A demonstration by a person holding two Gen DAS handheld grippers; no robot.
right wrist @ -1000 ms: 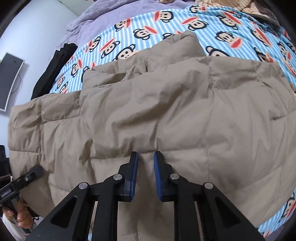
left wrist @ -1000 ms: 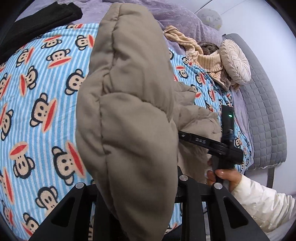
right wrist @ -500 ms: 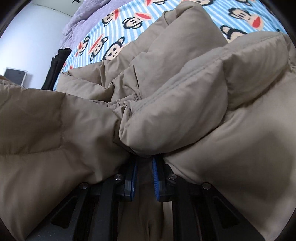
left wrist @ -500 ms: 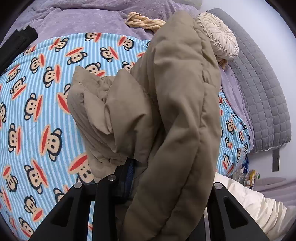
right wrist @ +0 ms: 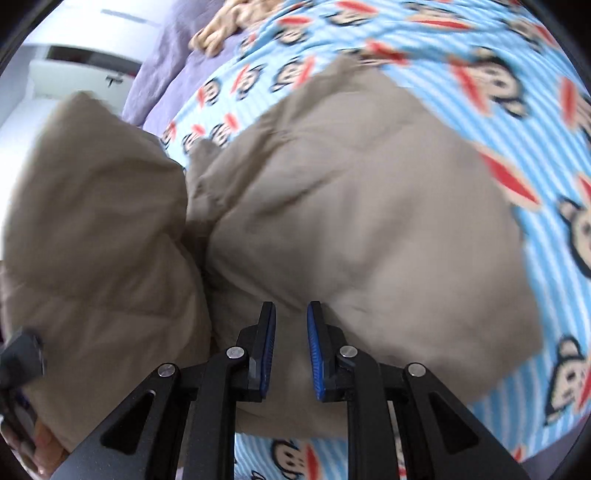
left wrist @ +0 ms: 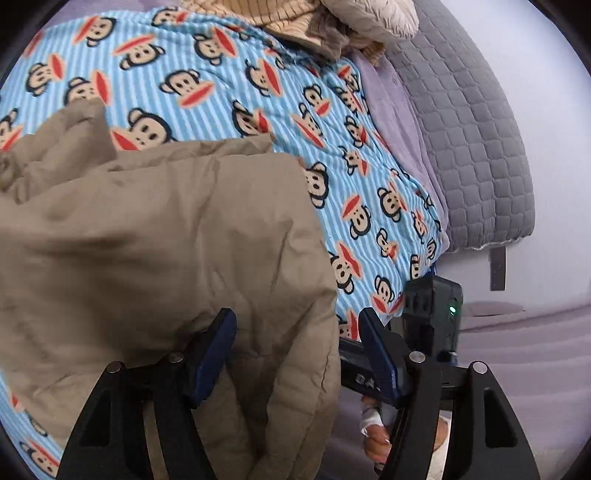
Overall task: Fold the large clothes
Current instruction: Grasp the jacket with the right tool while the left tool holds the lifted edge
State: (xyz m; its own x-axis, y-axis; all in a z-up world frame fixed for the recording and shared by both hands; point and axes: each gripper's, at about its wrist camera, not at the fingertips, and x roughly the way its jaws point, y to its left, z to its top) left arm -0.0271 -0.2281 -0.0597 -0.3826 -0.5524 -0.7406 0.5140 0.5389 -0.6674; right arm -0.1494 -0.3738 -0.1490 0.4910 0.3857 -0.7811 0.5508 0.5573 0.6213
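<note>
My left gripper (left wrist: 295, 354) gapes wide around the puffy, slippery jacket (left wrist: 166, 258) at the bed's (left wrist: 369, 155) near edge; my right gripper (right wrist: 291, 347), narrowly parted, grips nothing. I'd pinch the hem.

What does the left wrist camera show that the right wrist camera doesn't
Only the left wrist view shows the grey quilted headboard, the round cream cushion and the right gripper's body with its green light. Only the right wrist view shows the white cabinet and the right gripper, its jaws slightly parted over the fabric. Both show the tan puffer jacket lying on the monkey-print bedsheet; the left gripper is open around the jacket's edge.
</note>
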